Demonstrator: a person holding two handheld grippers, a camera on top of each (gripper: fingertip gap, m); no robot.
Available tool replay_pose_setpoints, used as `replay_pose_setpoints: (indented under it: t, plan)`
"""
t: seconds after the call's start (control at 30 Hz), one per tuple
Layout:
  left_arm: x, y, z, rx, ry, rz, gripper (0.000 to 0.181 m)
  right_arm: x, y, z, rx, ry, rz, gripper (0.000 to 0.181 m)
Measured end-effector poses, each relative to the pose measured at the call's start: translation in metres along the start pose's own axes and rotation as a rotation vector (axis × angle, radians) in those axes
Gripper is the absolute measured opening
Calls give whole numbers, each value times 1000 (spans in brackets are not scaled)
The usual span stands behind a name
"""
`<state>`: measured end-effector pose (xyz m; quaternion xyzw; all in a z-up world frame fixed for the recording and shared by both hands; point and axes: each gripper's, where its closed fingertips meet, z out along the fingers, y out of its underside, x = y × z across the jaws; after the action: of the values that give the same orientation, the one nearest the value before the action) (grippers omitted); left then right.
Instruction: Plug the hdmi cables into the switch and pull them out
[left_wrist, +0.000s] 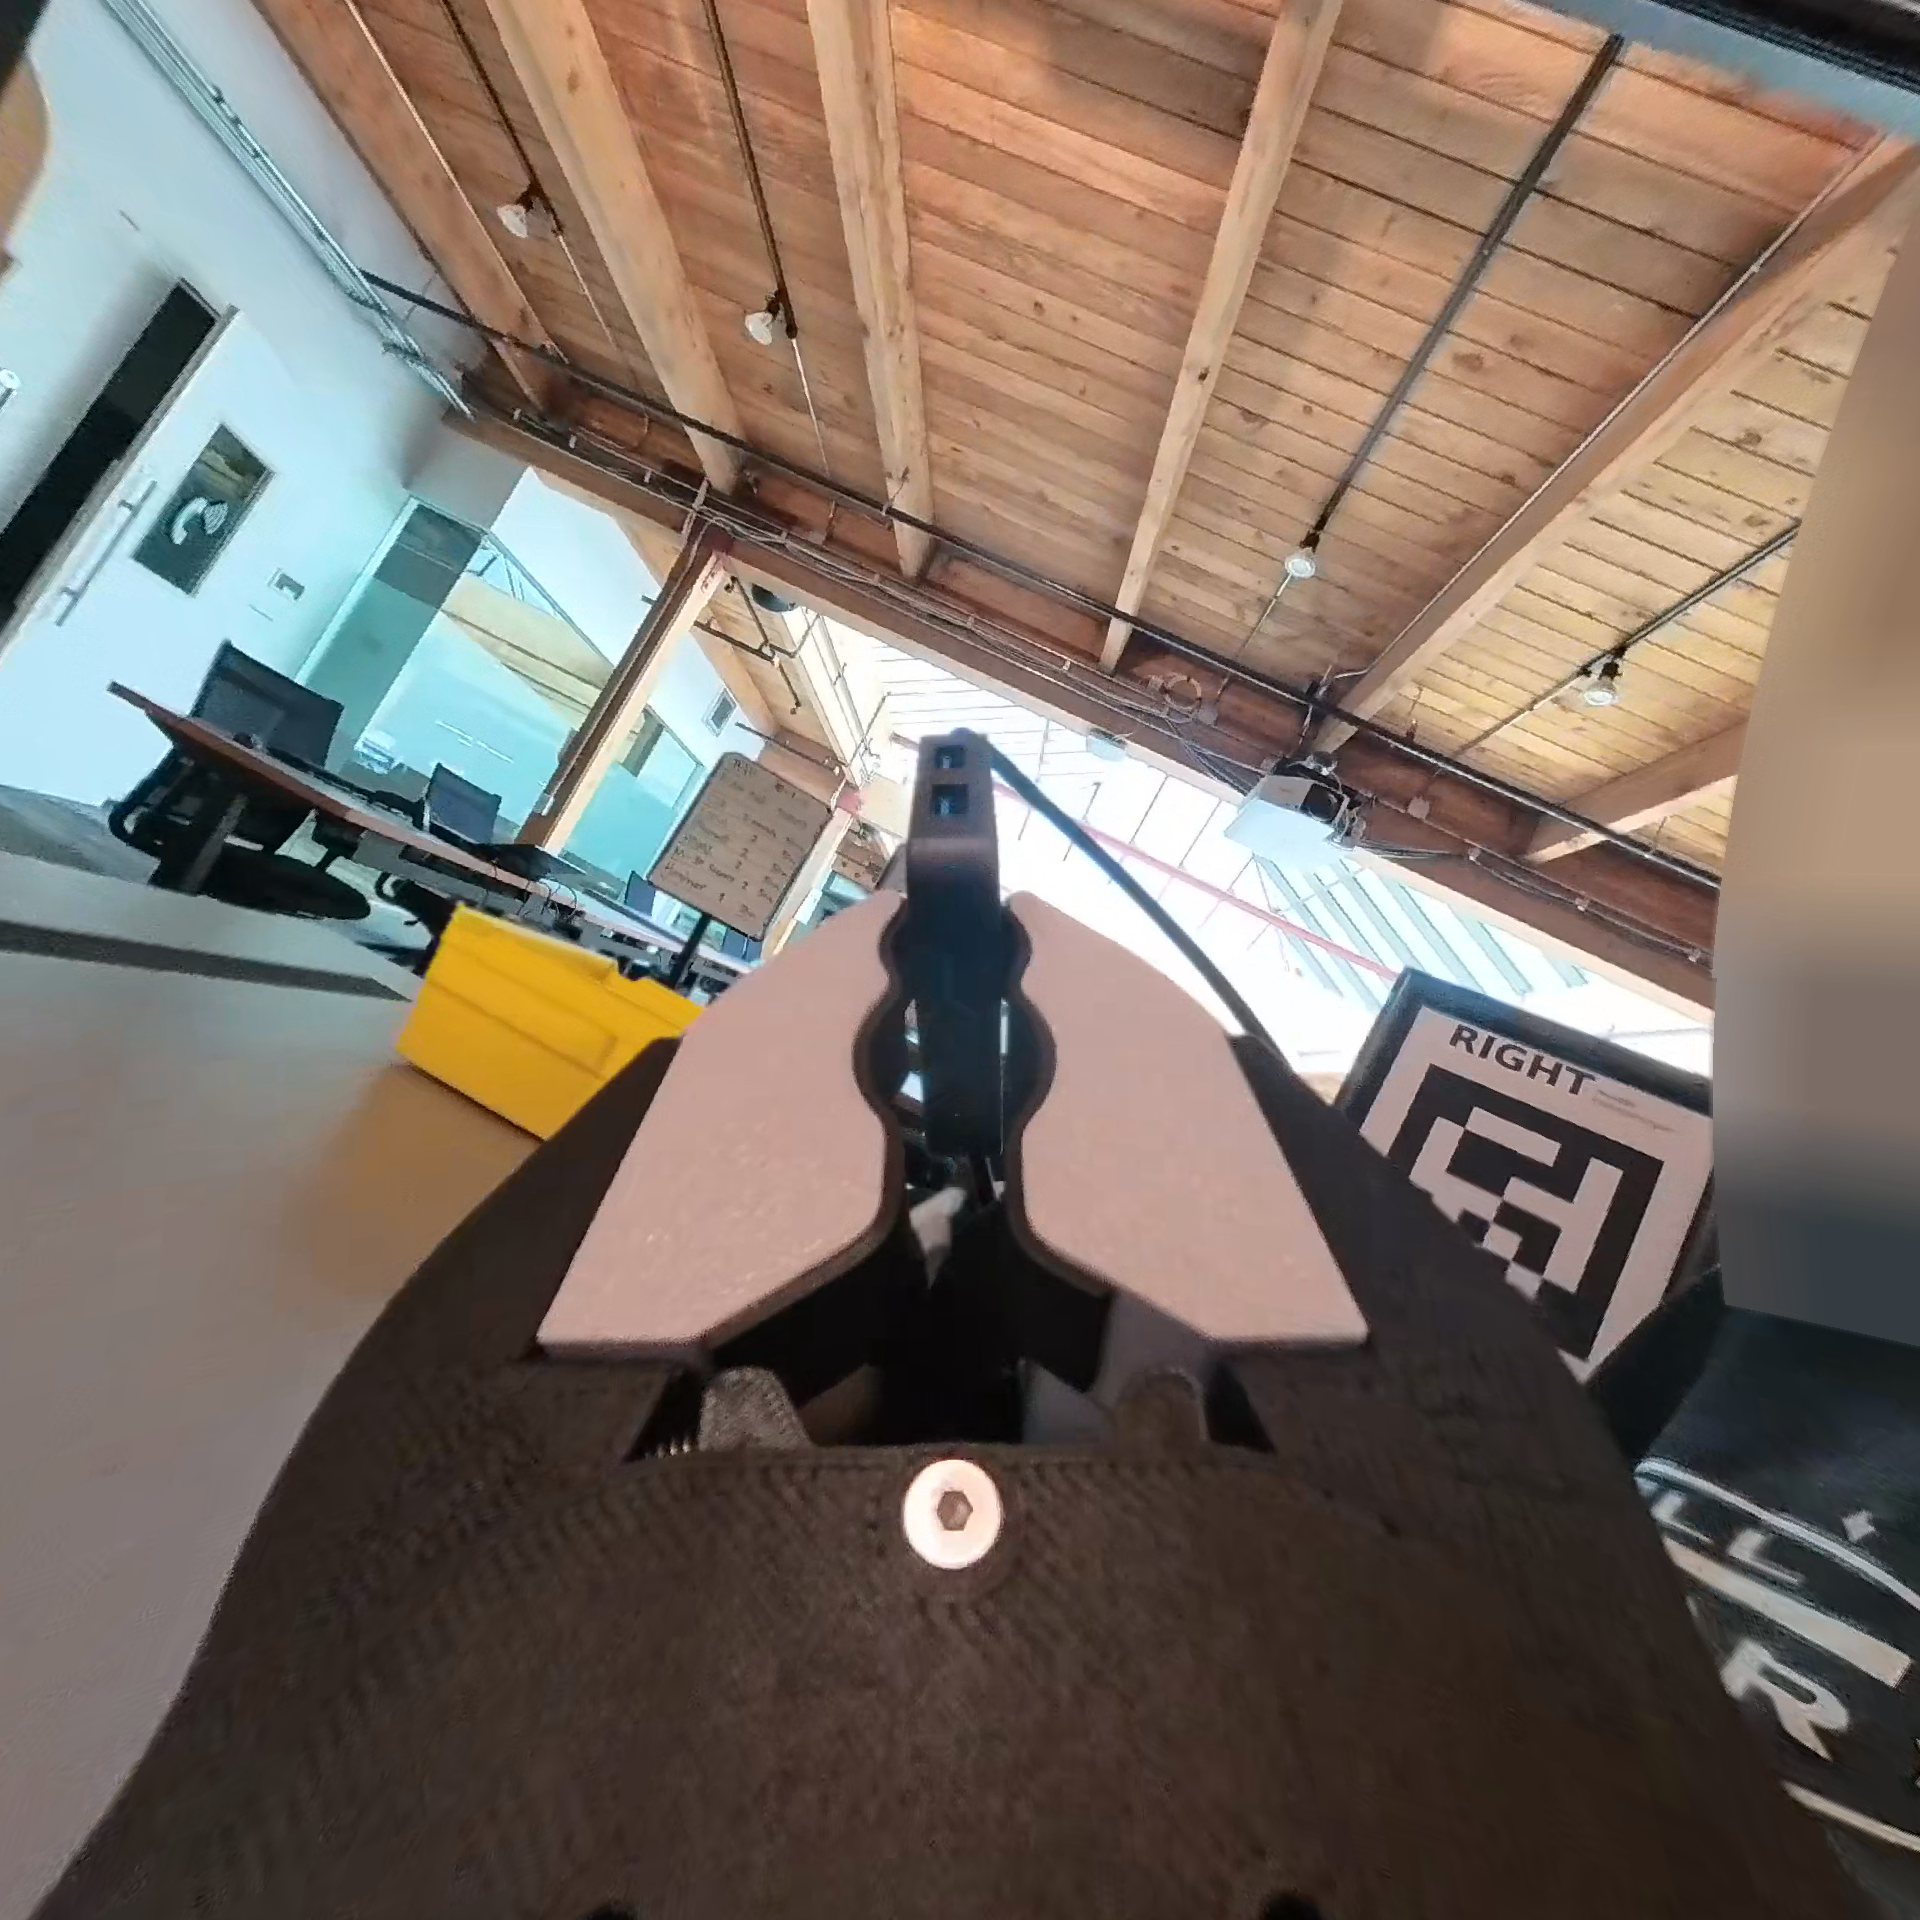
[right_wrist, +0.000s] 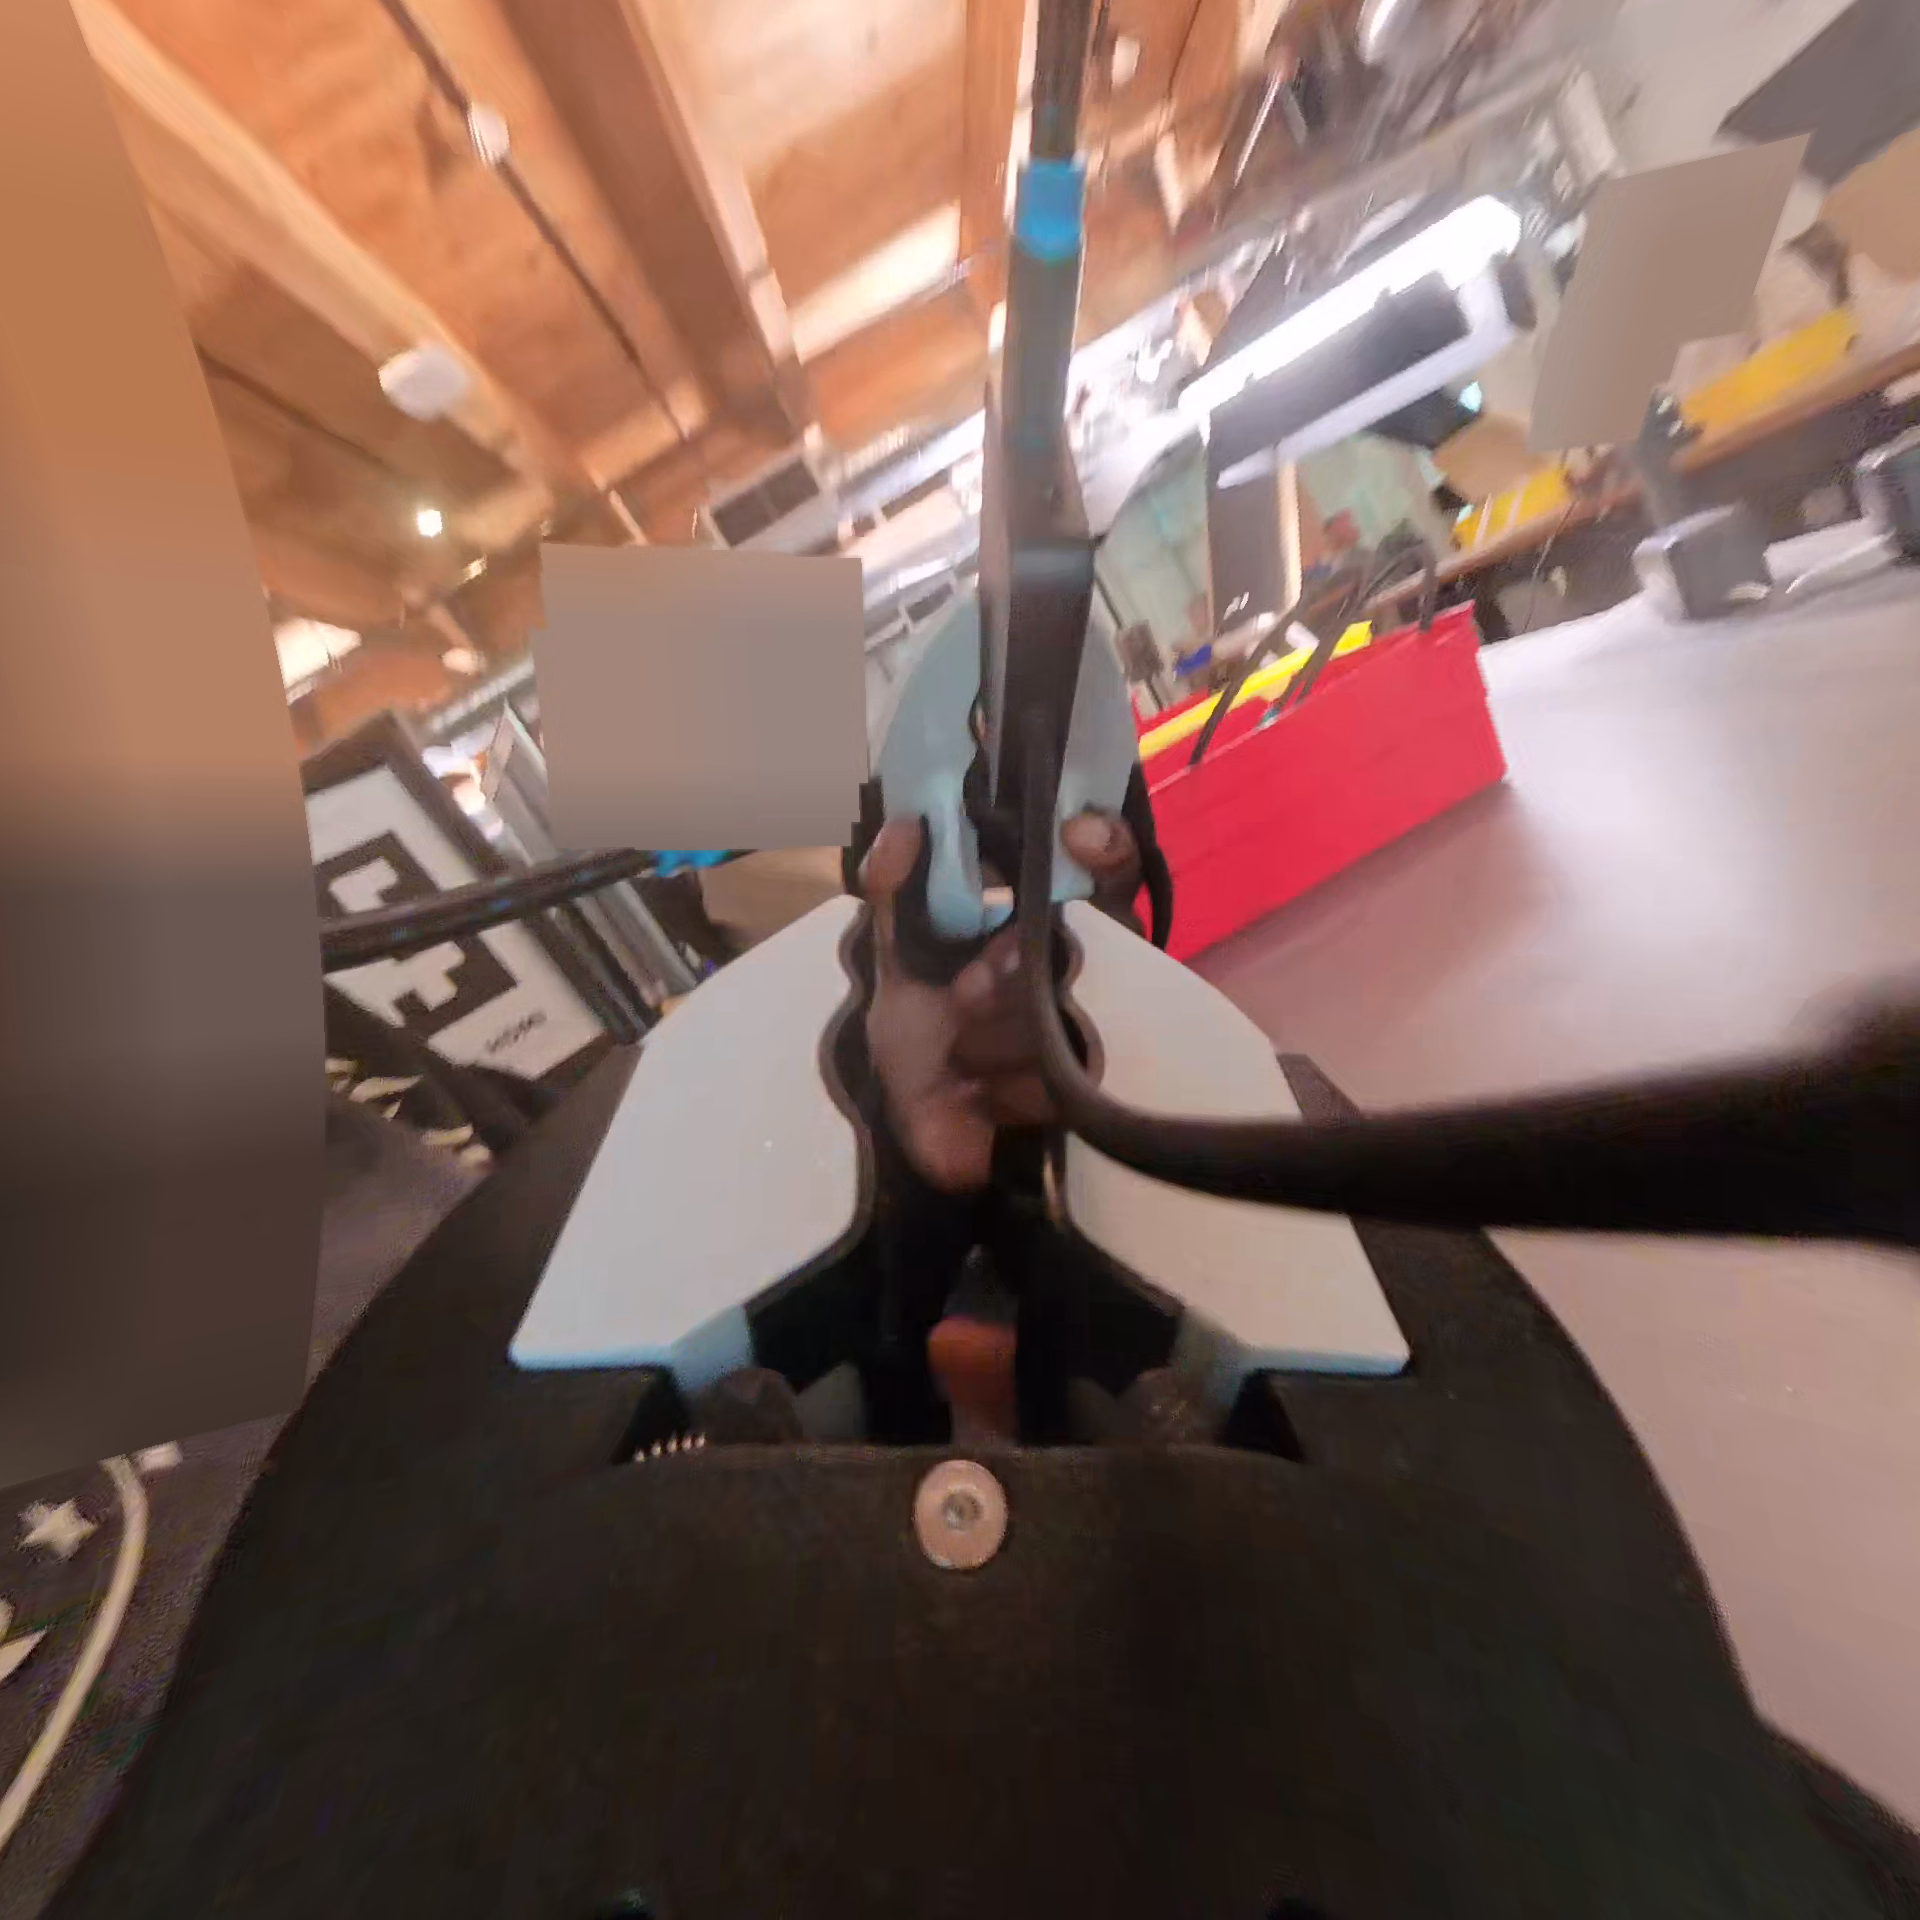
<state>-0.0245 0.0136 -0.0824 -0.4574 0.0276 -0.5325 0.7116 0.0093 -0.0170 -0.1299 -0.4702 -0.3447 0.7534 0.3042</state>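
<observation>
In the left wrist view my left gripper (left_wrist: 954, 914) is shut on the black hdmi switch (left_wrist: 951, 831) and holds it edge-on, pointing up at the ceiling. Two ports show on its top end. A thin black cable (left_wrist: 1122, 862) leaves the top of the switch and arcs down to the right. In the blurred right wrist view my right gripper (right_wrist: 961, 920) is closed around a black hdmi cable (right_wrist: 1455, 1153), which bends out to the right close to the camera. Just ahead, the left gripper's pale fingers (right_wrist: 925, 748) hold the switch (right_wrist: 1034, 436) upright.
A yellow bin (left_wrist: 520, 1029) sits on the tan table (left_wrist: 208, 1143) to the left. A red bin (right_wrist: 1330, 790) with cables in it stands on the table (right_wrist: 1662, 831) to the right. A person's hand (right_wrist: 935, 1060) shows beyond my right fingers. Each view shows the other gripper's marker plate (left_wrist: 1527, 1164) (right_wrist: 416, 883).
</observation>
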Motion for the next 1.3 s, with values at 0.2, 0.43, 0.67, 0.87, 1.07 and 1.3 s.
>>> replay_pose_setpoints:
  t: [0.2,0.43,0.67,0.87,1.07,1.3]
  plan:
    - [9,-19,-4,30,40,25,13,-3,19,-20,-276,135,-178,24]
    - [-10,-32,-18,83,-44,92,13,-26,59,-20,-512,-45,-374,24]
    - [-14,-3,-12,4,0,0,13,27,-59,0,227,189,-250,42]
    - [-15,15,-6,-84,-1,6,14,31,-53,23,160,20,-50,14]
    - [-30,18,-3,-17,-138,70,46,32,-53,14,347,-10,33,13]
    - [-16,21,2,55,-136,218,27,31,-40,24,363,-15,50,14]
